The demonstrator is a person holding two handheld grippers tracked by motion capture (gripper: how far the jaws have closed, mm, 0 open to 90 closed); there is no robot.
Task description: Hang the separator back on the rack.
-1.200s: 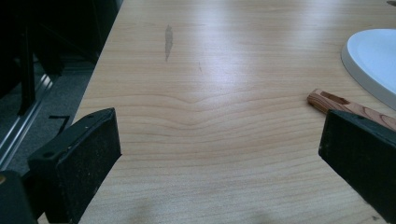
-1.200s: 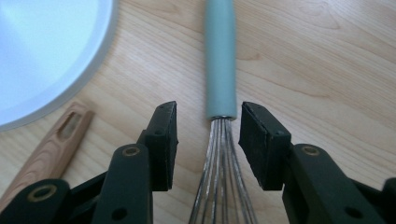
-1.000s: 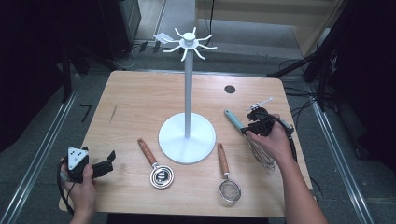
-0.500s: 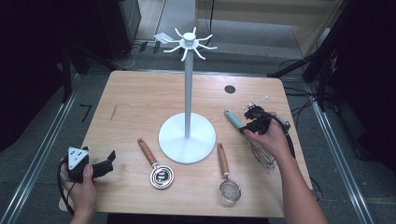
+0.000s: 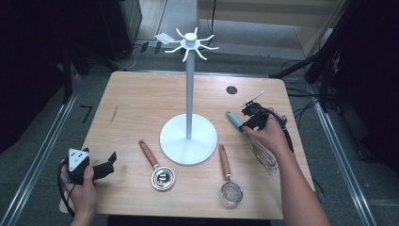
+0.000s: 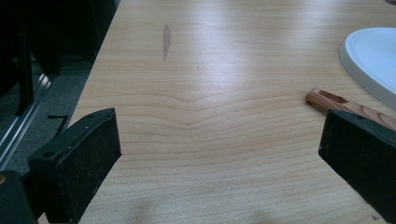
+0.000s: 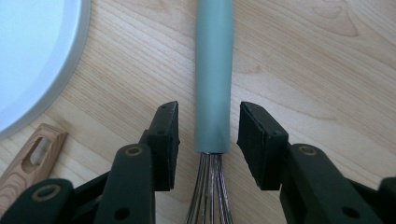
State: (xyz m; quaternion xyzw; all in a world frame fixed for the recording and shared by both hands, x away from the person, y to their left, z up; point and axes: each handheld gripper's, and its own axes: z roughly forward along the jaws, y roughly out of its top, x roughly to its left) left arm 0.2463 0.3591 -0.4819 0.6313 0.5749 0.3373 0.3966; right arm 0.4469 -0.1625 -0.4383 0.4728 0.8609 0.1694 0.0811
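A whisk with a teal handle lies flat on the right side of the table, its wires pointing toward the person. My right gripper is down over it, one jaw on each side of the handle's wire end. A small gap shows on both sides, so it is open. My left gripper rests low at the table's front left, jaws spread wide over bare wood with nothing between them.
A tall white hook stand rises from a round base at the table's middle. A wood-handled round utensil lies front left of the base. A wood-handled strainer lies front right.
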